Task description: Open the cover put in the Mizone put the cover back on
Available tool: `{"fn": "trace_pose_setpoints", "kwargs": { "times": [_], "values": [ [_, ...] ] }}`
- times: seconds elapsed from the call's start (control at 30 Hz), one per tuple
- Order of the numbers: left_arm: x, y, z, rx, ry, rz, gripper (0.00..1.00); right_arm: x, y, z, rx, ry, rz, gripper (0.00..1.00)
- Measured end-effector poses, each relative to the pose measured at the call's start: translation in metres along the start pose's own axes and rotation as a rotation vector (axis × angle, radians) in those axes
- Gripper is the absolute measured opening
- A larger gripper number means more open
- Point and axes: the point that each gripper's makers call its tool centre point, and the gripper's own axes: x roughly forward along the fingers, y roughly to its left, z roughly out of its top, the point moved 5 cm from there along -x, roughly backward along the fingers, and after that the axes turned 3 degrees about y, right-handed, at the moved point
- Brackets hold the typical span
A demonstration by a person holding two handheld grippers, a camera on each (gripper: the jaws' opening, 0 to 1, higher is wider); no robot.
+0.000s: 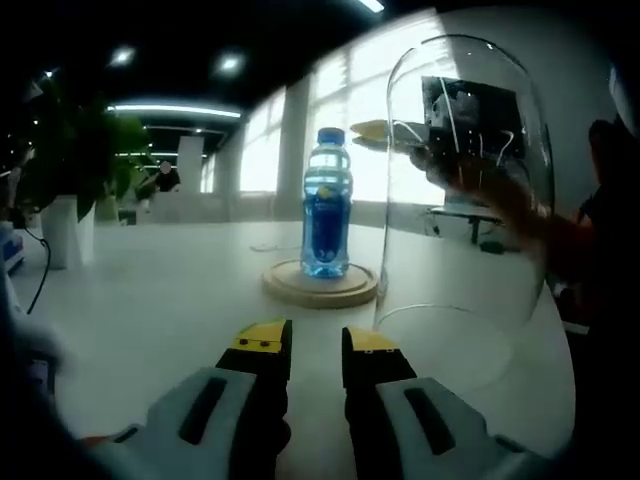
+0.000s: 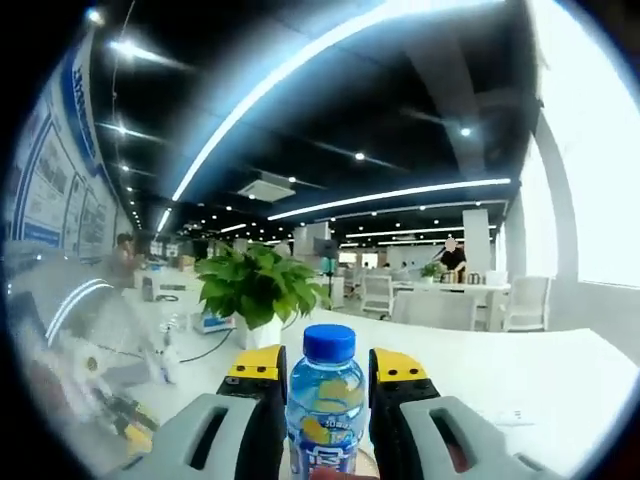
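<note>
A Mizone bottle [image 1: 326, 205] with a blue cap stands upright on a round wooden base [image 1: 320, 285] on the white table [image 1: 150, 300]. The clear glass dome cover [image 1: 465, 200] stands off the base, just to its right. My left gripper [image 1: 316, 350] hovers low in front of the base, open by a narrow gap with nothing in it. Seen through the dome, my right gripper [image 1: 372, 135] reaches in at cap height, its tips just beside the bottle. In the right gripper view the bottle [image 2: 325, 405] shows between the open jaws of my right gripper [image 2: 325, 365], with the dome's glass [image 2: 60, 350] at the left.
A potted plant [image 1: 75, 190] in a white pot stands at the table's left, seen too as the plant [image 2: 260, 285]. A person's sleeve [image 1: 565, 235] is behind the dome. Cables lie on the table at the left [image 2: 130, 410]. Chairs [image 2: 520, 300] stand far off.
</note>
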Motion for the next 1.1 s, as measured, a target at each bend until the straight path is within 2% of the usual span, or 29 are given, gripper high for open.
{"fn": "trace_pose_setpoints", "kwargs": {
  "times": [0.33, 0.73, 1.1],
  "values": [
    [0.001, 0.001, 0.000, -0.001, 0.002, 0.005, 0.15, -0.032, 0.002, -0.011, -0.035, 0.004, -0.019, 0.24],
    [0.000, 0.000, 0.001, -0.011, -0.008, 0.000, 0.15, -0.077, -0.002, -0.047, -0.025, 0.056, -0.067, 0.24],
    [0.001, -0.003, 0.001, -0.001, -0.008, -0.006, 0.15, -0.109, -0.007, -0.079, 0.038, 0.094, -0.116, 0.24]
  ]
}}
